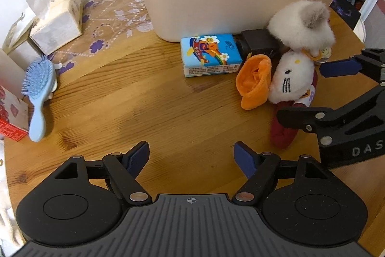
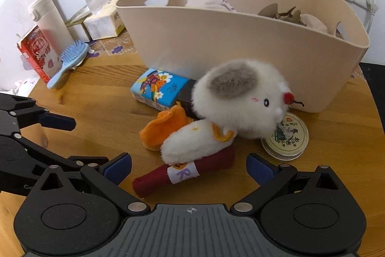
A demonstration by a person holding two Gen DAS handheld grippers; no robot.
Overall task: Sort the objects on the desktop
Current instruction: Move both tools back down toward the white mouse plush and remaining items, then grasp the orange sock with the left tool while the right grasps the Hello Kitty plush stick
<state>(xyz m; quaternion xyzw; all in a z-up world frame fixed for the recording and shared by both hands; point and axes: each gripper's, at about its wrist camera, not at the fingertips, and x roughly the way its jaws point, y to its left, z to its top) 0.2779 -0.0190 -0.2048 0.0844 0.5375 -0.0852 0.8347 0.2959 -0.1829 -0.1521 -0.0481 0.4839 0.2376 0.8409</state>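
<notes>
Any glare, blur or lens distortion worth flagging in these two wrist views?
Left wrist: strong fisheye bend on the round wooden table, dark corners, soft sheen on the wood. Right wrist: same curvature, beige plastic basket bowed, fluffy white plush toy slightly soft.

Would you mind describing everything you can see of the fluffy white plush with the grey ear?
The fluffy white plush is a round, long-furred soft toy with one grey ear patch, a small black stitched eye, a pink mark and a red nose-like dot. It lies tipped on its side on the wooden table, right in front of the beige basket. It rests on the white-and-maroon plush doll and overlaps the round tin and a black box. No gripper touches it.
</notes>
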